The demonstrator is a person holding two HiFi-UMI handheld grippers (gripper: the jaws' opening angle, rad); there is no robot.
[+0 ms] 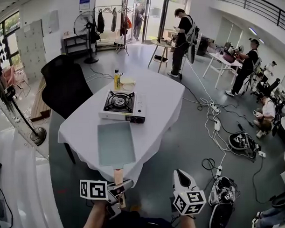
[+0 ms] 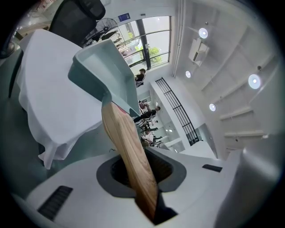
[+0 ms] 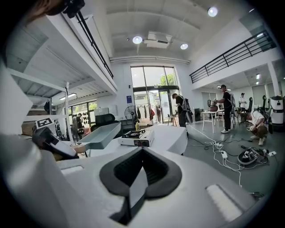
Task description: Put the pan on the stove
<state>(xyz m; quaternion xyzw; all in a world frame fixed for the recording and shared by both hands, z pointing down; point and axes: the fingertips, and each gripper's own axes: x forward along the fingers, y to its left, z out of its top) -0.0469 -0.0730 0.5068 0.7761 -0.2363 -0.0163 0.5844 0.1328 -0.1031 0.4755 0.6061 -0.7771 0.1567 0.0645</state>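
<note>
A pale green rectangular pan (image 1: 115,144) with a wooden handle (image 1: 118,175) hangs over the near edge of the white-clothed table (image 1: 157,100). My left gripper (image 1: 120,187) is shut on the handle's end. The left gripper view shows the handle (image 2: 129,151) running from between the jaws up to the pan (image 2: 100,62). The portable gas stove (image 1: 119,103) sits on the table beyond the pan, nothing on its burner. My right gripper (image 1: 181,175) hovers off the table's near right side, shut and holding nothing. Its own view shows the pan (image 3: 100,136) raised to the left of the stove (image 3: 136,136).
A yellow bottle (image 1: 117,80) and a pale dish (image 1: 127,81) stand behind the stove. A black chair (image 1: 64,85) is at the table's far left, a standing fan base (image 1: 37,136) left. Cables and power strips (image 1: 216,123) trail over the floor at right; people work farther back.
</note>
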